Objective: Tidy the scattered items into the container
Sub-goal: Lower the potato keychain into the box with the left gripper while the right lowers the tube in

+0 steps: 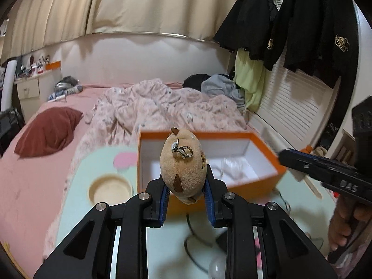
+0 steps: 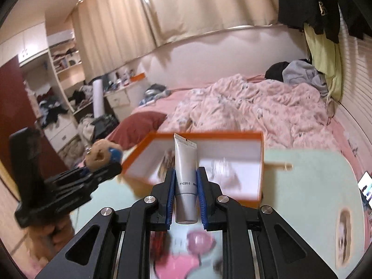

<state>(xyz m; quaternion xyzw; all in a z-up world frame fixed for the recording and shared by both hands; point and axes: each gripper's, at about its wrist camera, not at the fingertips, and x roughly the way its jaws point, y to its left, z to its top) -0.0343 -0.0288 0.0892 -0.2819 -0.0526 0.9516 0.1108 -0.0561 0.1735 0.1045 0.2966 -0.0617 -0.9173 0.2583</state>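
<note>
The left gripper [image 1: 184, 195] has its jaws clamped on a plush toy [image 1: 183, 167], and the right gripper [image 2: 185, 197] pinches a grey tube [image 2: 185, 181] upright; both hang before the open orange box [image 1: 267, 160] on the counter [image 1: 93, 162]. The toy bulges well above the pads and could squirm loose. The tube, gripped low, may tip or strike the rim.

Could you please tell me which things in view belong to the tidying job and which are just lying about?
Job:
- plush keychain toy, held in left gripper
- grey tube, held in right gripper
- orange box

Lying about:
- maroon pillow
- pink quilt
- hanging black jackets
</note>
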